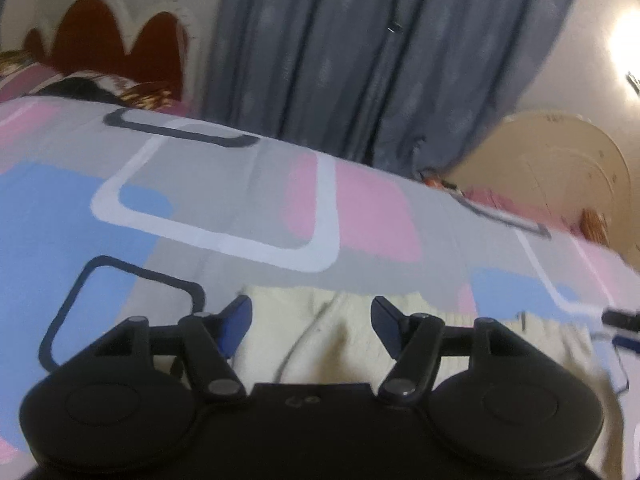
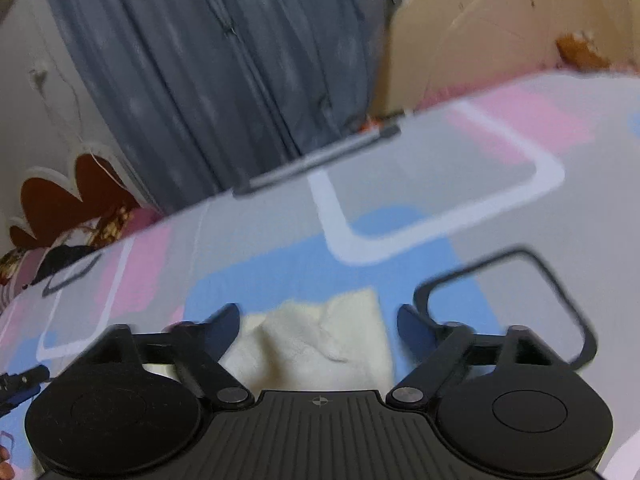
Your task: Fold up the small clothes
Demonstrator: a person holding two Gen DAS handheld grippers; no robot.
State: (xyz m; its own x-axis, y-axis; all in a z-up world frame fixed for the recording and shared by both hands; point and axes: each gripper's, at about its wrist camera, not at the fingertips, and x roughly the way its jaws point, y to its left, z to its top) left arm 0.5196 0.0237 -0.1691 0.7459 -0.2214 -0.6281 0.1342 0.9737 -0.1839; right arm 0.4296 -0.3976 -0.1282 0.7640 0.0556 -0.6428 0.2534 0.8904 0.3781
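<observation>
A small cream knitted garment (image 1: 344, 336) lies on the bed, close under both cameras. My left gripper (image 1: 311, 322) is open, its blue-padded fingers spread over the garment's near part. In the right wrist view the same cream garment (image 2: 320, 340) lies between the spread fingers of my right gripper (image 2: 318, 320), which is also open. Neither gripper holds cloth. The tip of the right gripper (image 1: 622, 322) shows at the right edge of the left wrist view. Most of the garment is hidden under the gripper bodies.
The bed sheet (image 1: 224, 200) is grey with pink, blue and white rounded squares. Grey curtains (image 1: 360, 60) hang behind the bed. A red scalloped headboard (image 1: 112, 40) and patterned pillows are far left. A beige round-topped board (image 1: 560, 168) stands far right.
</observation>
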